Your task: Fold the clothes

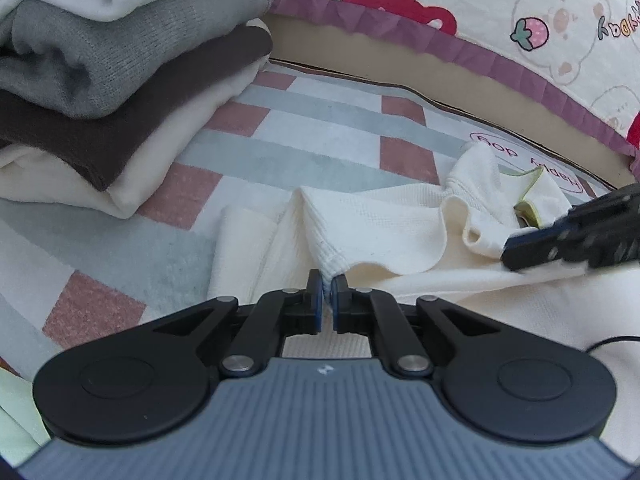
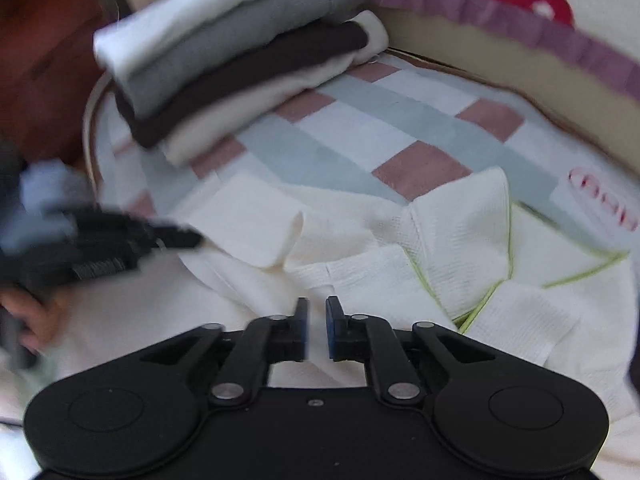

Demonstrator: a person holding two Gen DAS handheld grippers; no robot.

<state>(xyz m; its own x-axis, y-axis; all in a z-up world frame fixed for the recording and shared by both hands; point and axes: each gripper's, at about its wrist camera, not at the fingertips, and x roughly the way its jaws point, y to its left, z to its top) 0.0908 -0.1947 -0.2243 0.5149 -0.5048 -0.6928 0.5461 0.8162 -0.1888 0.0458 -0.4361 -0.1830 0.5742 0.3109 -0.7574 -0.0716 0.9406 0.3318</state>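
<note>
A cream waffle-knit garment (image 1: 400,232) with lime-green trim lies rumpled on the checked bed sheet (image 1: 320,120). My left gripper (image 1: 327,286) is shut on a raised fold of its near edge. In the left wrist view my right gripper (image 1: 520,248) comes in from the right, low over the cloth. The right wrist view is blurred. In it the right gripper (image 2: 317,312) hovers over the garment (image 2: 460,232), pads a narrow gap apart with nothing pinched between them. The left gripper (image 2: 188,238) shows at the left, with a hand (image 2: 36,316) behind it.
A stack of folded clothes (image 1: 100,60), white, grey, dark brown and cream, sits at the back left of the sheet, also in the right wrist view (image 2: 240,48). A quilt (image 1: 560,20) printed with bears and strawberries, edged with a purple ruffle, borders the far side. A pale green cloth (image 1: 16,420) lies near left.
</note>
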